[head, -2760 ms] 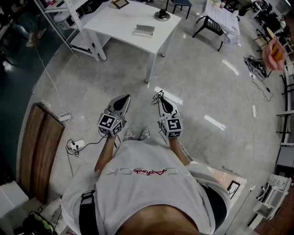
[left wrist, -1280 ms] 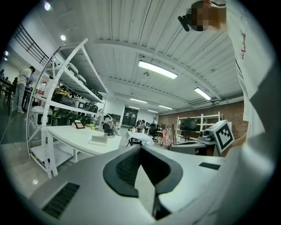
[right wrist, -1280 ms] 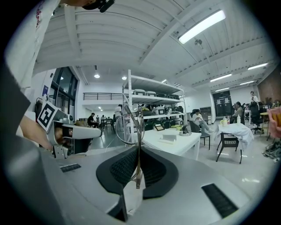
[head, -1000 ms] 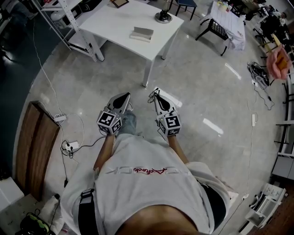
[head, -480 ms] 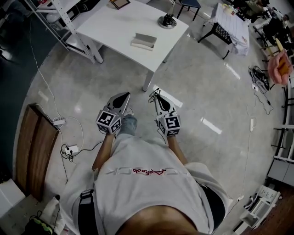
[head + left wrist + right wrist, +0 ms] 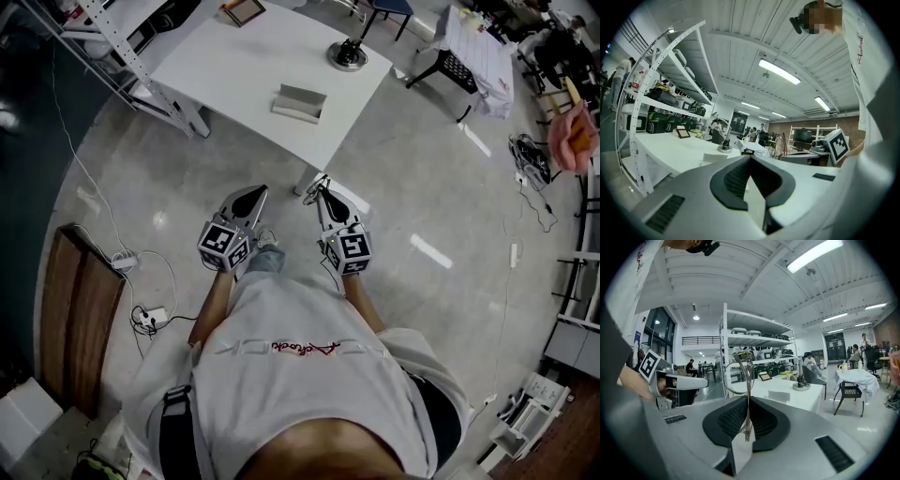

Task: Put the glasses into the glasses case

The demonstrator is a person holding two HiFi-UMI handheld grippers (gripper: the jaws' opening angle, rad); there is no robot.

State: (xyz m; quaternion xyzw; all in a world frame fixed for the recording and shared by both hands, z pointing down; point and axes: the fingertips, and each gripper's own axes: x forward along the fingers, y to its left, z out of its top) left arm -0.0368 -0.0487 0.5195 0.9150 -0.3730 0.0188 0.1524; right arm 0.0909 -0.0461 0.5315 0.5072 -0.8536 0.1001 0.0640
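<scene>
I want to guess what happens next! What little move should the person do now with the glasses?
Probably step closer to the white table. The glasses case lies on it, and both tools look too far from it to reach. The right tool is shut on the glasses. The left tool is shut and empty.

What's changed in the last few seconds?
The person has walked nearer the white table. The table and the glasses case on it now lie closer to both grippers. Unchanged: the right gripper stays shut on the glasses, and the left gripper stays shut and empty.
</scene>
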